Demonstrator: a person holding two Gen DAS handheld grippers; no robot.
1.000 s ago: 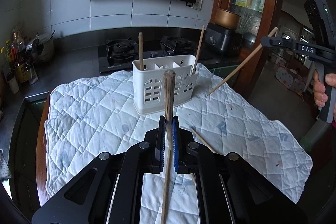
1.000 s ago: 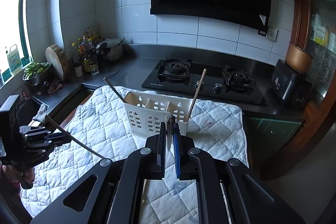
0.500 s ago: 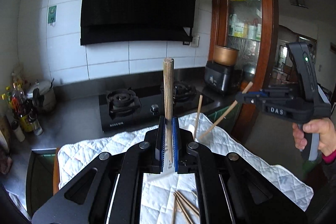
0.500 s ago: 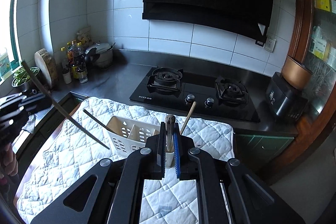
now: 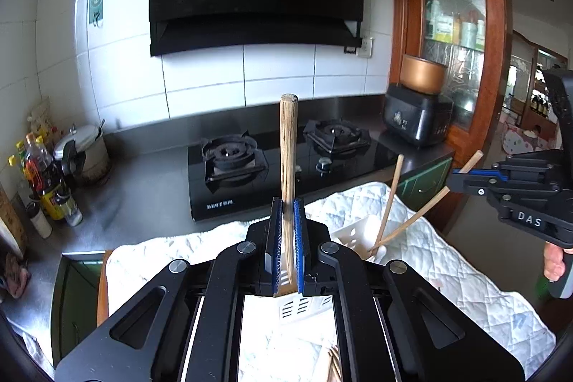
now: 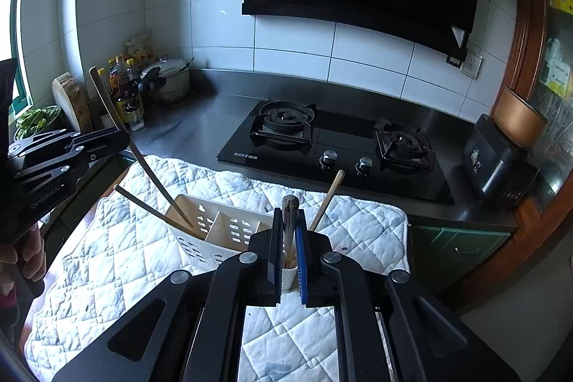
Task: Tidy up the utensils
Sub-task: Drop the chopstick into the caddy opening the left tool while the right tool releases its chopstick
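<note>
The left gripper [image 5: 285, 240] is clamped on a wooden chopstick [image 5: 288, 149], which stands upright between the blue pads; its rounded upper end rises well above the fingertips and its lower part passes down between them. In the right wrist view this chopstick slants from the left gripper down into the left compartment of the white utensil holder [image 6: 218, 231], its tip inside the rim. The right gripper [image 6: 288, 238] is clamped on a second chopstick [image 6: 289, 203], seen end-on between its pads; in the left wrist view this one angles down into the right end of the holder. Two further chopsticks already lean in the holder, one at each end. The holder sits on a white quilted cloth [image 6: 107, 256] in front of the gas hob [image 6: 333, 149].
</note>
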